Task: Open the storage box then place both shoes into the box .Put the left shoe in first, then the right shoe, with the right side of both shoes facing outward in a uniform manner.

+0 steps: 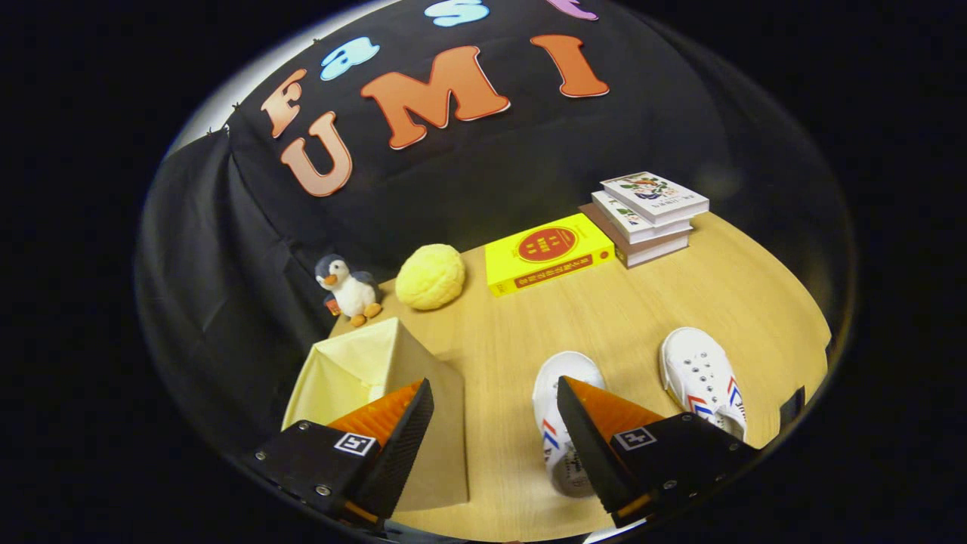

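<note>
White canvas shoe [555,412] lies lengthwise beside the tool's [495,438] right finger.
Tool spread wide, holding nothing; open storage box [378,393] sits behind its left finger.

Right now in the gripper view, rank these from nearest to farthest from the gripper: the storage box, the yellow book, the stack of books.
The gripper has its jaws open, holding nothing.
1. Storage box, at the left finger.
2. Yellow book, beyond, mid-table.
3. Stack of books, farthest, by the wall.
</note>
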### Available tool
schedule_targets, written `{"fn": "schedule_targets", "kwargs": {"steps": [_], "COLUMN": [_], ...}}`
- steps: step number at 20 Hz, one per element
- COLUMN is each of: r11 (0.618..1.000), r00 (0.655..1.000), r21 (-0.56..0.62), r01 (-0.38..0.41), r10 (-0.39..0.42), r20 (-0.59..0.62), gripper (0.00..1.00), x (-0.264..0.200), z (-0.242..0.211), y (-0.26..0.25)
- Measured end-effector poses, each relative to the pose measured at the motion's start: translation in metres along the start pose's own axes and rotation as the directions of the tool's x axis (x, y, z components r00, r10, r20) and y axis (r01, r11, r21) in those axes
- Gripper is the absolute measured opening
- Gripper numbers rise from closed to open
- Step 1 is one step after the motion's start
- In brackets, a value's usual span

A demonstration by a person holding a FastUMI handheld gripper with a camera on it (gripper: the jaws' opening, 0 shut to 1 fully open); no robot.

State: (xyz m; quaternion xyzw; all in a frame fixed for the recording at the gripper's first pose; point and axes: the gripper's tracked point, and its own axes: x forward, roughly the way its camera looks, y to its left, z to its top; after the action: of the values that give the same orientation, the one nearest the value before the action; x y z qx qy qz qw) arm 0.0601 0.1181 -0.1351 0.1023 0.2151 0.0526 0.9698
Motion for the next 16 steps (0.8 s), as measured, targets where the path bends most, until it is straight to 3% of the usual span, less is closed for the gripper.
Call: {"fn": "schedule_targets", "kwargs": {"steps": [8, 16], "r11": [0.984, 0.977], "r00": [0.974, 0.938], "r21": [-0.092, -0.185], "r01": [0.155, 0.102], "r10": [-0.168, -0.156], "r20": [-0.15, -0.308], "gripper": [0.99, 0.9], "x": [0.012, 0.042], "z": [-0.05, -0.074], "y": [-0.086, -0.096]}}
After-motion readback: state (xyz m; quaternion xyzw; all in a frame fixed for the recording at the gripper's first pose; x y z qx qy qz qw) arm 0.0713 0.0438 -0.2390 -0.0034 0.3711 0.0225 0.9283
